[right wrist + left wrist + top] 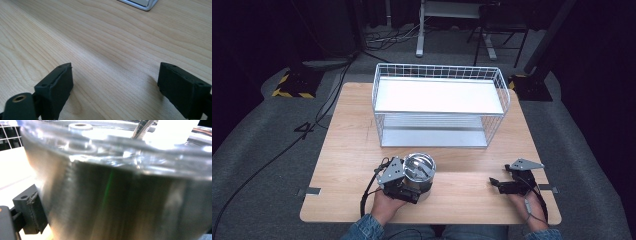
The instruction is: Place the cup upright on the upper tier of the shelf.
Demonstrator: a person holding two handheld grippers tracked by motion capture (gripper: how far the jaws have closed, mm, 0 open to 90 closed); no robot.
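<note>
A steel pot (pixel 419 175) with a glass lid (pixel 420 165) stands near the table's front edge, left of centre. My left gripper (pixel 408 194) is pressed against the pot's front left side. In the left gripper view the pot wall (pixel 130 205) is very close, and one black pad (pixel 30 211) stands wide out beside it. The other jaw is hidden behind the pot. My right gripper (pixel 498 184) rests on the bare wood at the front right, open, with nothing between its pads (pixel 115 85).
A white wire rack (pixel 439 70) with two shelves stands at the back of the wooden table (pixel 347 150); its foot (pixel 140 3) shows in the right gripper view. Cables run over the grey floor at the left.
</note>
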